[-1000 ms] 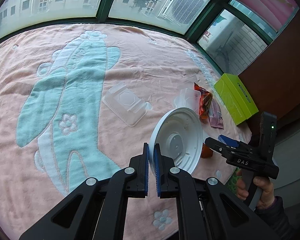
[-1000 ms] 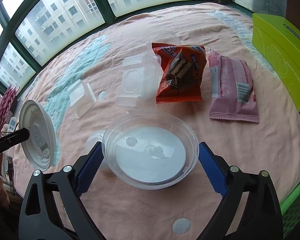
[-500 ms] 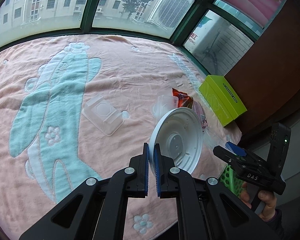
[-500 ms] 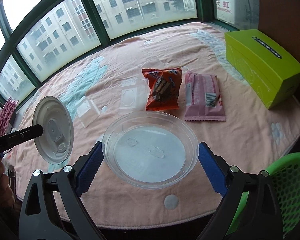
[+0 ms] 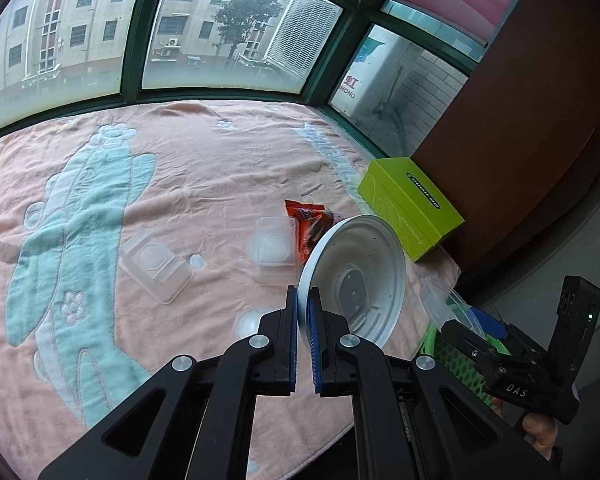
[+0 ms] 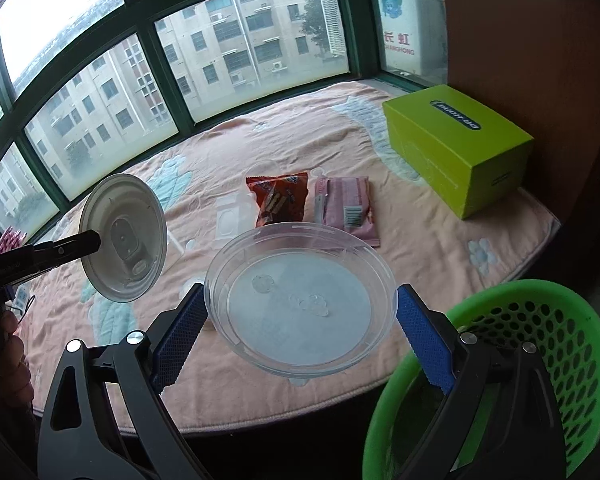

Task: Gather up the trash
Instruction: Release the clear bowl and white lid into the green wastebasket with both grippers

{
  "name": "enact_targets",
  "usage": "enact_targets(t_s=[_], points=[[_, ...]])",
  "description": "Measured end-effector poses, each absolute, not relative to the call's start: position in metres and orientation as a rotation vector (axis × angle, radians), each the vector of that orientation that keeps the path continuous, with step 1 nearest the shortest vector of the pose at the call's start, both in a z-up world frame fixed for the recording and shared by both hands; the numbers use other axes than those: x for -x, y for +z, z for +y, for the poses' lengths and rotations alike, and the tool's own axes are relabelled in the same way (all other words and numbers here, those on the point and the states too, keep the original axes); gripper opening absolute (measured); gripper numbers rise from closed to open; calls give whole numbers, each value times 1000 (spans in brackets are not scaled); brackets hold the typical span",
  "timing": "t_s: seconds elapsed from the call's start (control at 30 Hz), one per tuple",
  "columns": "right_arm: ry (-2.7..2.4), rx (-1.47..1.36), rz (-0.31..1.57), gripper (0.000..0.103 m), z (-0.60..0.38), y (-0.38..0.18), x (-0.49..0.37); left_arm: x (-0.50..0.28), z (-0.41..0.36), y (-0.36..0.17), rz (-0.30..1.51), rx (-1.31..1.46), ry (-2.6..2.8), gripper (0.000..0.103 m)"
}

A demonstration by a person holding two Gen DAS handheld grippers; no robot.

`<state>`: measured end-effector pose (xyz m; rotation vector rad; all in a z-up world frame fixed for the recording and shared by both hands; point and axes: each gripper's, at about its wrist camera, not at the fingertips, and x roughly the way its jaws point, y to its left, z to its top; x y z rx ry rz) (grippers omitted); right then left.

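My left gripper is shut on the rim of a white round lid, held upright above the pink blanket; the lid also shows in the right wrist view. My right gripper is shut on a clear round plastic bowl, held level past the bed's edge, beside a green perforated basket. On the blanket lie an orange snack bag, a pink wrapper and two clear plastic clamshell boxes.
A lime-green box stands at the blanket's far right by a brown wall. Windows with green frames run along the back. The pink blanket has a teal pattern. The green basket also shows in the left wrist view.
Both grippers have pulled back and up from the blanket with the lid and bowl. The green basket has come into view beside the right gripper.
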<state>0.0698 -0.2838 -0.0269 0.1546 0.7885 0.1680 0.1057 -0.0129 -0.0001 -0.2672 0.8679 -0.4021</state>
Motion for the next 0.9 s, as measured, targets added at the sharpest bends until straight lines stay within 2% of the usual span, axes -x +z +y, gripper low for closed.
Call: enact_targets(t_s=[0.9], points=[[-188,-247,697,92,-390,-22,35,-72,-140,23,826,128,-641,6]])
